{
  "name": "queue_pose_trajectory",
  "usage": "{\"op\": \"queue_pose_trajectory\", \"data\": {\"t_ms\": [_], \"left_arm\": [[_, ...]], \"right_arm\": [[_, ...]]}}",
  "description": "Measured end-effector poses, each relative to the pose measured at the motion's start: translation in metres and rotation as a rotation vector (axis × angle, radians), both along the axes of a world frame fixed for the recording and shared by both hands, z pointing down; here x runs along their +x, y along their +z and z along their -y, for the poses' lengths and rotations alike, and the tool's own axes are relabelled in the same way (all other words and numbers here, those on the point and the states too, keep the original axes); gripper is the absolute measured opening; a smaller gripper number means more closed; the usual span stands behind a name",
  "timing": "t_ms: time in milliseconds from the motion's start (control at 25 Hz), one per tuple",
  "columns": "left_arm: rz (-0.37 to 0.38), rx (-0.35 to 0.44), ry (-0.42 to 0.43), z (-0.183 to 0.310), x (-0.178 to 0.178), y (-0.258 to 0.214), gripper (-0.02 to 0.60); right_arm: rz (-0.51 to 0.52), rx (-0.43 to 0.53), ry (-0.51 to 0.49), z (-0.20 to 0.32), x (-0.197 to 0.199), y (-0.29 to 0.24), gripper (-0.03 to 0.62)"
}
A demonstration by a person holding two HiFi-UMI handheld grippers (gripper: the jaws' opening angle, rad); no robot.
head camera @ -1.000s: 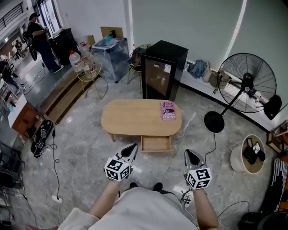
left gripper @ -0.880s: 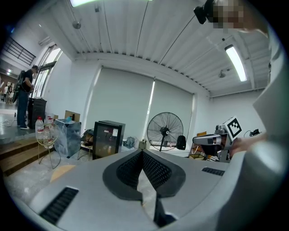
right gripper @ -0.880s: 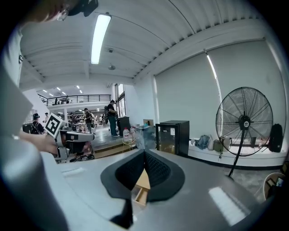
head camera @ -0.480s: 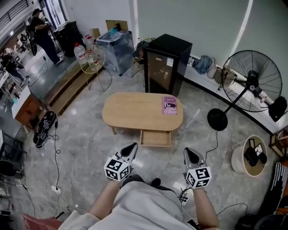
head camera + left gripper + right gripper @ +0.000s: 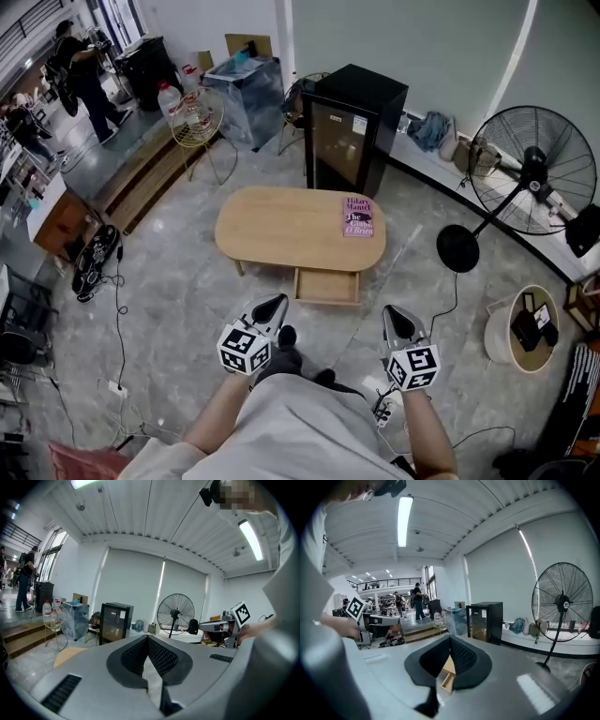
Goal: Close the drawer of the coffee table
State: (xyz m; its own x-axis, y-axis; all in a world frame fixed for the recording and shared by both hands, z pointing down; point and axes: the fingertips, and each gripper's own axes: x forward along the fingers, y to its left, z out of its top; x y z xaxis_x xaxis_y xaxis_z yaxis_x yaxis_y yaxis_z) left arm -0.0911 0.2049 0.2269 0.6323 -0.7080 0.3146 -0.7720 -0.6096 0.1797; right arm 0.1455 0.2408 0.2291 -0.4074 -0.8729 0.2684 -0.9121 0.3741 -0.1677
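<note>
**Two shut grippers held short of an open coffee-table drawer**

Left gripper point(image 5: 277, 301): jaws pressed together at the tips, nothing btwn them. Right gripper point(image 5: 393, 313): same, tips together, holding nothing. Both sit side by side & apart at the bottom of the head view, each w/ its marker cube, pointing toward the table. The person's forearms and pale shirt fill the lower edge; dark shoes point(image 5: 286, 336) show btwn the grippers.

Drawer point(image 5: 327, 286): light wood, shallow, pulled out toward the person from under the near long edge of the coffee table point(image 5: 281, 230), right of centre. It lies ahead of the grippers & apart from both. In the right gripper view it shows through the slit below the closed tips.

Table: oval light-wood top on short legs, standing on grey marble floor point(image 5: 187, 300). A pink book point(image 5: 357, 217) lies flat near the top's right end, above the drawer.

Around: black mini fridge point(image 5: 352, 127) behind the table; big standing fan point(image 5: 530, 169) to the right, its round base point(image 5: 457, 249) near the table's right end; round bin point(image 5: 520, 328) further right. Wire stand w/ a water bottle point(image 5: 195, 117) back left; cables point(image 5: 117, 328) trail on the floor left. People point(image 5: 80, 70) stand far back left. Bare floor lies btwn grippers & drawer.
</note>
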Motion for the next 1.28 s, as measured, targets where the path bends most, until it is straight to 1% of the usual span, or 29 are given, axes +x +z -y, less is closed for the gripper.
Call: {"op": "queue_pose_trajectory", "data": {"t_ms": [160,320,400,600,880,1120,1280], "left_arm": [[0.001,-0.004,0.018,0.024,-0.003,0.004,0.006],[-0.001,-0.014,0.044,0.061,-0.01,0.012,0.006],[-0.005,-0.022,0.063,0.08,-0.012,0.017,0.006],[-0.001,-0.037,0.133,0.131,-0.019,0.031,0.007],[0.031,-0.081,0.237,0.2,-0.028,0.064,0.006],[0.021,-0.137,0.325,0.241,-0.033,0.101,0.006],[0.006,-0.178,0.36,0.265,-0.032,0.128,0.006]], "right_arm": [[-0.005,-0.011,0.008,0.02,-0.005,0.004,0.011],[-0.008,-0.014,0.021,0.049,-0.014,0.007,0.011],[-0.007,-0.021,0.025,0.065,-0.02,0.01,0.011],[0.034,-0.04,0.024,0.108,-0.043,0.02,0.009],[0.045,-0.095,0.095,0.171,-0.06,0.046,0.009],[0.05,-0.152,0.15,0.204,-0.075,0.078,0.009],[0.089,-0.205,0.197,0.218,-0.08,0.106,0.009]]}}
